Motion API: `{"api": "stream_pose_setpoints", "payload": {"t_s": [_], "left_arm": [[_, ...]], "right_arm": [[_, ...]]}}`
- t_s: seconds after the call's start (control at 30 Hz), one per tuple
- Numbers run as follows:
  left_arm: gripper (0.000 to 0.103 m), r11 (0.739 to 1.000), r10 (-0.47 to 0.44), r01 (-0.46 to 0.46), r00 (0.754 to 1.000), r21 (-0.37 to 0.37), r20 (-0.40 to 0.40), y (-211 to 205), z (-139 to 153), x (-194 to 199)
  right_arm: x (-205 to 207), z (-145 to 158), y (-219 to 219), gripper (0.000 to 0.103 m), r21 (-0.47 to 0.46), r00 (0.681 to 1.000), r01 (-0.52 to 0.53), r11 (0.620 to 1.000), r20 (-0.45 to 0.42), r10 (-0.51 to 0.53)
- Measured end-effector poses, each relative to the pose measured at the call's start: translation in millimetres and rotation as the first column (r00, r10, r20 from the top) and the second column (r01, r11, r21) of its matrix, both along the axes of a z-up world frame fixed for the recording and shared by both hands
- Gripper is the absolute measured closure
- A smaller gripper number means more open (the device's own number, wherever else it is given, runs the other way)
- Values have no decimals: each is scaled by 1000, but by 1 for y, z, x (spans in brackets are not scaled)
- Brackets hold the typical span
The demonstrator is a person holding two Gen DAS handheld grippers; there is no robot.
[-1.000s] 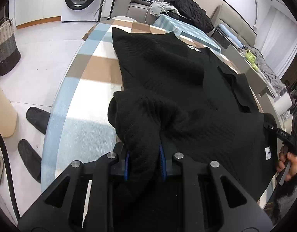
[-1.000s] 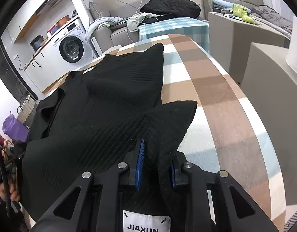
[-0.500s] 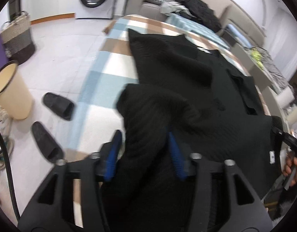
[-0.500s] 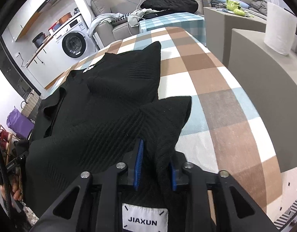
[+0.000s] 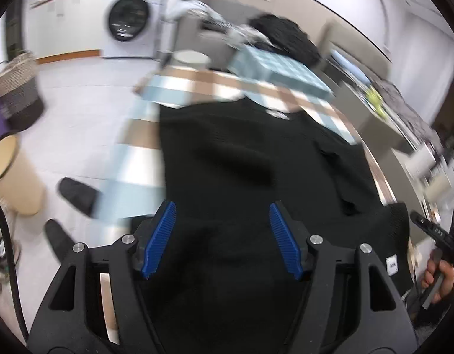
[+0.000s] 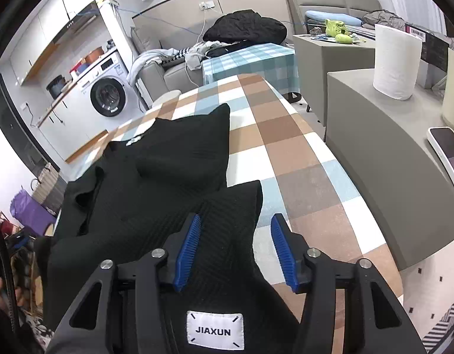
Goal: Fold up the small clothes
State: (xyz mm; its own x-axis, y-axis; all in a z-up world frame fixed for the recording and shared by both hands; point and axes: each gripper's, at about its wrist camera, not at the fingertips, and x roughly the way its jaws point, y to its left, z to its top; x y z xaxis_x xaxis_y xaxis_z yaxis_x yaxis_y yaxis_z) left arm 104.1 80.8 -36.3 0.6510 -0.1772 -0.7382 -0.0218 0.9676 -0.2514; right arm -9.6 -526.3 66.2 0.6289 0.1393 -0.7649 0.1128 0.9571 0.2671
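Checkered table (image 6: pixel 286 135) half-hidden under black sweater (image 6: pixel 174 159) — left view blurred — both grippers' fingers spreading, pinching nothing.

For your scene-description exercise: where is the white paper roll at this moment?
In the right wrist view, the white paper roll stands upright on the grey counter at upper right, beyond the checked tablecloth that bears the black garment.
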Motion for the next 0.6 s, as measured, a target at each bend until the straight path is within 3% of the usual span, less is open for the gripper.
{"api": "stream_pose_setpoints", "payload": {"t_s": [0.23,0.3,0.33,0.4,0.47,0.6], "left_arm": [[40,987,-146,154,978,46,-146,-88,-53,66],[53,983,-139,159,973,96,-187,-103,-68,76],[54,981,-132,156,973,120,-188,-105,-71,78],[77,979,-120,145,978,142,-173,-106,-71,77],[99,982,-127,146,979,117,-159,-101,-70,73],[101,982,-160,170,981,81,-113,-93,-58,52]], "right_arm": [[-5,-4,-5,47,37,1000,10,999,-8,-10],[-6,-4,-5,47,41,1000,7,999,-11,-7],[-7,-4,-5,47,38,1000,4,999,-14,-3],[-7,-3,-4,47,34,1000,1,999,-12,-1],[-8,-1,-6,47,36,1000,4,999,-6,-4],[-6,-2,-6,47,40,1000,6,999,-3,-6]]}}
